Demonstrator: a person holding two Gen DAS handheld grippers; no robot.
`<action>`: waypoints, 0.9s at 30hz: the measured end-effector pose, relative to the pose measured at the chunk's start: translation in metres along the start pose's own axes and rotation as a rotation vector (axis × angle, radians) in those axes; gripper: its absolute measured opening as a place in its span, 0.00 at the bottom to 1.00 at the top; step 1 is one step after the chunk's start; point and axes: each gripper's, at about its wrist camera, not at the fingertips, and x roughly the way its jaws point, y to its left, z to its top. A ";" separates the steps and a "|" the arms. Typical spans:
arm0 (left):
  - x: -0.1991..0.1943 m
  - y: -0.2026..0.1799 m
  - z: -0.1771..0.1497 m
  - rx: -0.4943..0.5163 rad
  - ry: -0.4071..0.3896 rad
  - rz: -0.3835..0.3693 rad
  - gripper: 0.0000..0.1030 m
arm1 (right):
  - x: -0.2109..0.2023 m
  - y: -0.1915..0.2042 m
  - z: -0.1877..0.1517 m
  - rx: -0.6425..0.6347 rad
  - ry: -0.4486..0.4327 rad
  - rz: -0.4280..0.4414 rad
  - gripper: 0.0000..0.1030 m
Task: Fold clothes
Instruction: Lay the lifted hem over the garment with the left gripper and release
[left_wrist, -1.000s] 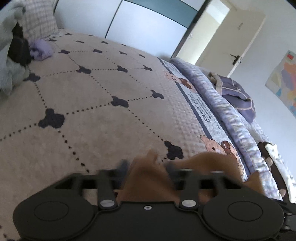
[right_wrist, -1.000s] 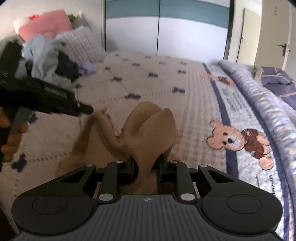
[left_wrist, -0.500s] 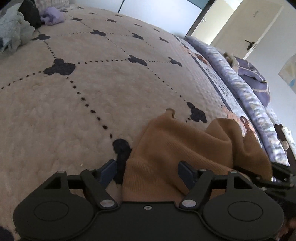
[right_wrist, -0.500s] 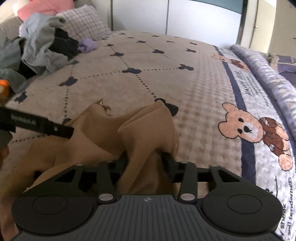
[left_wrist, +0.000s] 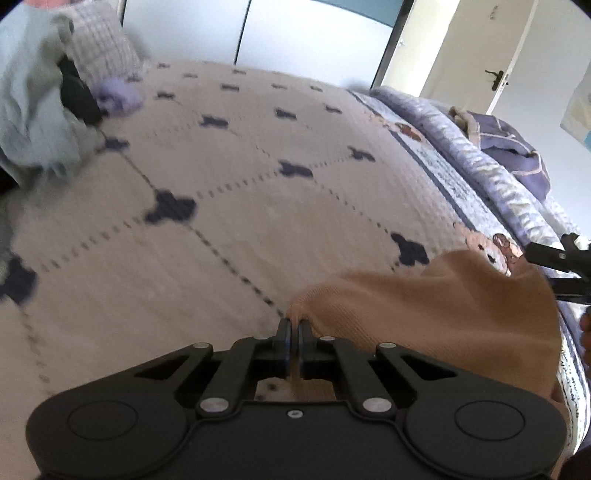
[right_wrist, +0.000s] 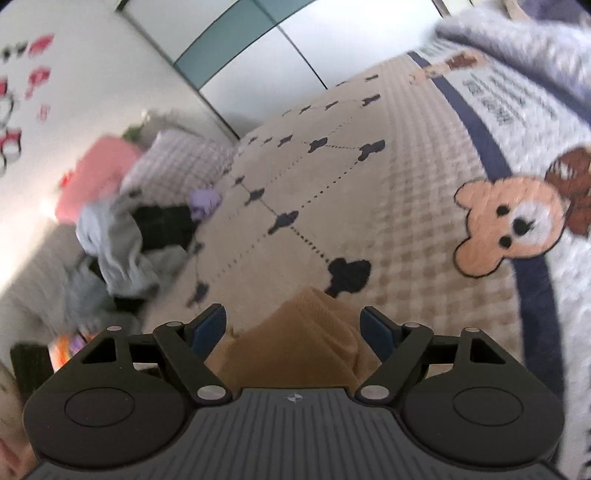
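While the tan garment is still a rumpled heap, progress: early, by my judgement; no flat fold shows anywhere yet.
Left gripper (left_wrist: 294, 326): jaws pressed together, pinching an edge of the tan garment (left_wrist: 436, 306) right at the tips; they have just been closing, with cloth caught between them.
Right gripper (right_wrist: 294, 321): jaws standing well apart, bunched tan cloth lying between them but neither pad pressing on it; they have just been opening, so this end looks let go.
Garment position: lying on the near part of the beige bedspread (left_wrist: 229, 221), draped in loose folds between the two tools, one side near the bear-print border (right_wrist: 509, 218).
Done so far: one item pulled out and held at one edge only.
Left to do: spread it flat, take a second hold, fold it, set it aside.
Farther off: unsorted clothes pile (right_wrist: 122, 243) at the head of the bed, grey and black pieces tangled, beside a checked pillow (right_wrist: 177, 166); all of it looks unfolded.
Farthest: wardrobe doors (left_wrist: 314, 33) and a room door, not part of the job.
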 end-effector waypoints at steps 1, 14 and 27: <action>-0.007 0.003 0.003 0.011 -0.001 0.010 0.00 | 0.004 -0.003 0.002 0.026 -0.001 0.013 0.82; -0.023 0.046 -0.037 -0.035 0.120 0.098 0.00 | 0.057 0.004 0.003 0.000 0.037 -0.082 0.82; -0.017 0.068 -0.077 -0.212 0.096 0.025 0.26 | 0.115 0.029 -0.008 -0.169 0.232 0.008 0.47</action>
